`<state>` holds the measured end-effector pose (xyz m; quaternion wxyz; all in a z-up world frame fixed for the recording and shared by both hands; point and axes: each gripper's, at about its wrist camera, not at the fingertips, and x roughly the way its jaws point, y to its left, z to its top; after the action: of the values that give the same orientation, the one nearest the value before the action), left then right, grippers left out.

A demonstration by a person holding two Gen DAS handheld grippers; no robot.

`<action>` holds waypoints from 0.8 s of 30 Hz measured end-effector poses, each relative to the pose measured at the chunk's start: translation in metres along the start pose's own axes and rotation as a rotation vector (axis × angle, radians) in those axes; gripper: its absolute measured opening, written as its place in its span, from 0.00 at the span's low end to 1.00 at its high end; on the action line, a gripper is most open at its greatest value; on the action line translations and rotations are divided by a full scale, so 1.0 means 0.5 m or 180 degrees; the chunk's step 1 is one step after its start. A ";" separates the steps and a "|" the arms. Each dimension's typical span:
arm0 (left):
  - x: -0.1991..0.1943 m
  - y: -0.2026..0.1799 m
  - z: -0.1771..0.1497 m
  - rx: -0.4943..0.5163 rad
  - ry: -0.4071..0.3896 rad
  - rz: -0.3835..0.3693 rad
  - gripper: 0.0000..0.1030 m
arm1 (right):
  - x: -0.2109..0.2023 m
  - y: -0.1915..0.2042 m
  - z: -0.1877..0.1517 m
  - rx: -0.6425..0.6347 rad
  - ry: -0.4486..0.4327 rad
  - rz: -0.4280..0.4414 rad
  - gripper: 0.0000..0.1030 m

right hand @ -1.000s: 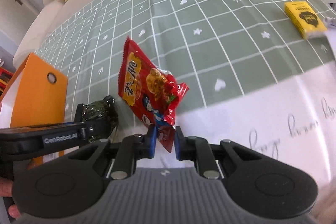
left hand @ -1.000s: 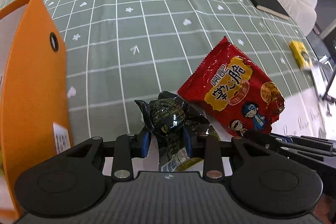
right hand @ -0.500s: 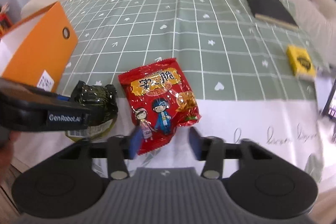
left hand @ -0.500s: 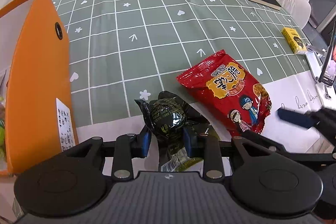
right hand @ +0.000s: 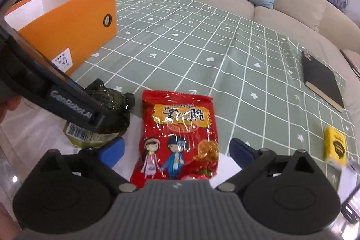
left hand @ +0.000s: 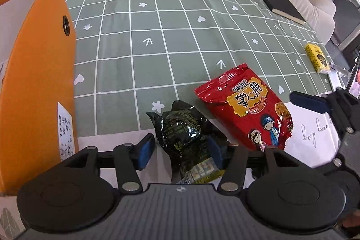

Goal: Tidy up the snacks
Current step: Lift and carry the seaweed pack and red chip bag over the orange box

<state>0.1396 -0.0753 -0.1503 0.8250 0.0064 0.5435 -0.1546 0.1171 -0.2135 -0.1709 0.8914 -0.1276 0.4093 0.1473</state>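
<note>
Green grid tablecloth (right hand: 202, 42), orange box (right hand: 74, 21) far left of your jaws. Red snack bag (right hand: 180, 134) lies flat between opening right gripper (right hand: 177, 151) pads, long axis running away. Dark packet (left hand: 182, 134) sits between opening left gripper (left hand: 180, 149) pads, unpinched.

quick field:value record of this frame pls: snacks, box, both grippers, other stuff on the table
red snack bag: flat on the table, between the right gripper's opening fingers, not pressed
dark green snack pack: on the table left of the red bag, between the left gripper's opening fingers
orange box: open-topped, far left, holds neither snack
black notebook: far right on the green checked tablecloth
yellow packet: right edge
</note>
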 end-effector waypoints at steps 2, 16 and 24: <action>0.001 -0.002 0.000 0.0014 -0.0038 0.0002 0.65 | 0.012 -0.011 0.004 0.0077 0.0015 0.0010 0.94; 0.007 -0.010 0.001 0.0047 -0.0215 -0.0116 0.44 | 0.047 -0.033 0.004 0.0677 0.0052 0.0287 0.72; -0.014 -0.011 0.006 0.0112 -0.0299 -0.0155 0.44 | 0.033 -0.039 0.003 0.0786 0.0076 0.0246 0.66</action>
<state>0.1382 -0.0790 -0.1419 0.8454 0.0003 0.5013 -0.1843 0.1356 -0.2286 -0.1806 0.8890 -0.0027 0.4396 0.1285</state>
